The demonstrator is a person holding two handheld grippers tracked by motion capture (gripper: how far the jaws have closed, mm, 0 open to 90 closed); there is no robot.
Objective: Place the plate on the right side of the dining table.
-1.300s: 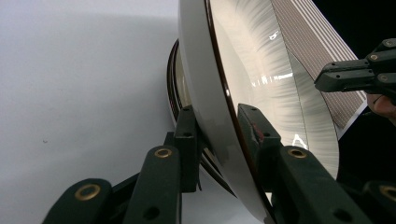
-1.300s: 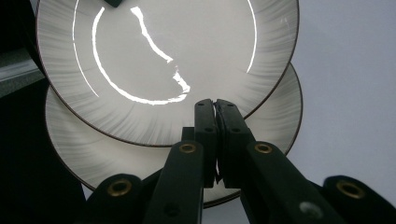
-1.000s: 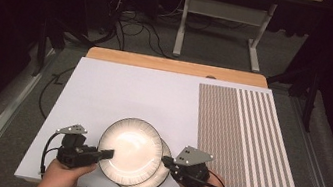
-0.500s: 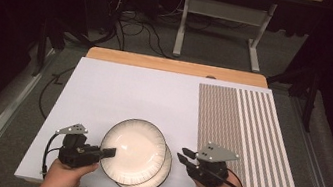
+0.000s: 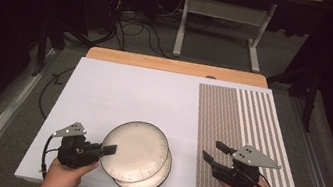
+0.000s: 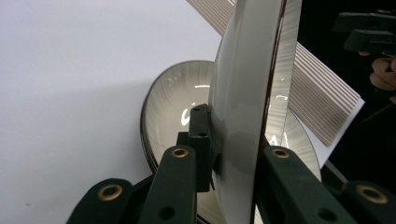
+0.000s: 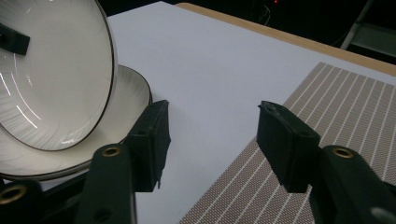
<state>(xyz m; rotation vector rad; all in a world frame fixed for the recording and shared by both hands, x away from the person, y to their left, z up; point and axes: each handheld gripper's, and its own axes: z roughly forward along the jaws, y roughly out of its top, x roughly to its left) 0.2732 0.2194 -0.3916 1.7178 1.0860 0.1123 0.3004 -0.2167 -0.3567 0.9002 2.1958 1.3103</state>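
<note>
Left gripper [image 5: 104, 150] fingers grip the top plate [image 5: 135, 150] at its left rim, tilted above the lower plate [image 5: 156, 179]. Right gripper [image 5: 215, 152] fingers stand open over the striped mat [image 5: 244, 131], right of both plates.

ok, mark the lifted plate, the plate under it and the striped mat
lifted plate [image 5: 135, 152], high view, middle of its inner face
lower plate [image 5: 157, 179], high view, exposed right rim
striped mat [image 5: 246, 121], high view, middle of the weave

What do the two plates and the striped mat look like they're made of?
Lifted plate and lower plate: likely glazed ceramic, glossy with sharp highlights, dark rim line, fine radial ribbing. Striped mat: seemingly woven fabric or vinyl, matte with a visible weave in the right gripper view.
</note>
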